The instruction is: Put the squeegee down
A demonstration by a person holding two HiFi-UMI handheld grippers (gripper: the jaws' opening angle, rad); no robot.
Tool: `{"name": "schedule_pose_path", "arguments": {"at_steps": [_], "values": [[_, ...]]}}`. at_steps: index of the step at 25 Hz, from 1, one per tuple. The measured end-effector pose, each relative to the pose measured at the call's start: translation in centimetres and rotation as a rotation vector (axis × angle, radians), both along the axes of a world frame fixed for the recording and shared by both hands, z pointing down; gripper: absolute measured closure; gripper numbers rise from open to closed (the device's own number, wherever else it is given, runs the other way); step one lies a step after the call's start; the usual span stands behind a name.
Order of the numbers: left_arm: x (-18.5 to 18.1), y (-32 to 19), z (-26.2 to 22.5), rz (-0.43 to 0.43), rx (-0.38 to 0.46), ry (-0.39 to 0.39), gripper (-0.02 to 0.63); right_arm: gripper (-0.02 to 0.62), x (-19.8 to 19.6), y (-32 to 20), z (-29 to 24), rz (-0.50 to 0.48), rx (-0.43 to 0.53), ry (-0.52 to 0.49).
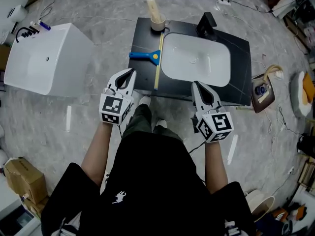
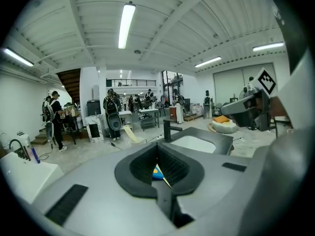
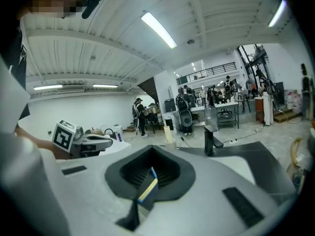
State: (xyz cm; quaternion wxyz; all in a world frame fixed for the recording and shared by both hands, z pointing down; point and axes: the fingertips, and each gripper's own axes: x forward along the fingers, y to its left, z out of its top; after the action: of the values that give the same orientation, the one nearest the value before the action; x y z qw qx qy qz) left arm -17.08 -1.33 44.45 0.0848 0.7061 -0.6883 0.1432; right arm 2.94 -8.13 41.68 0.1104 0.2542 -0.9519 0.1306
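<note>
Beige stick [image 1: 152, 7] in cup [image 1: 158, 23], squeegee [image 1: 154, 58] beside basin [image 1: 216, 48]

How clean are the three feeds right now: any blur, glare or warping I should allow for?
Head view: sharp and evenly lit, pale glare streaks on the glossy floor, squeegee crisp. Left gripper view: heavy fisheye bending, dark corners, a ceiling lamp blown out, the near foreground soft. Right gripper view: same bending and dark corners, the distance reasonably clear.
</note>
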Motion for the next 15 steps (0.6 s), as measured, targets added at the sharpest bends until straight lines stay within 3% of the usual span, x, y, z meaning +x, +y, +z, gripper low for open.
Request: {"name": "schedule_pose_path", "arguments": {"at_steps": [8, 15], "values": [[1.1, 4.6, -3.8, -0.139, 0.109, 0.039, 0.603, 0.594, 3.1, 2.1, -2.2, -0.022, 0.047, -0.029], [2.1, 5.7, -6.5, -0.149, 0.149, 0.004, 0.603, 0.594, 2.8, 2.6, -5.0, -0.049, 0.093, -0.059]]}}
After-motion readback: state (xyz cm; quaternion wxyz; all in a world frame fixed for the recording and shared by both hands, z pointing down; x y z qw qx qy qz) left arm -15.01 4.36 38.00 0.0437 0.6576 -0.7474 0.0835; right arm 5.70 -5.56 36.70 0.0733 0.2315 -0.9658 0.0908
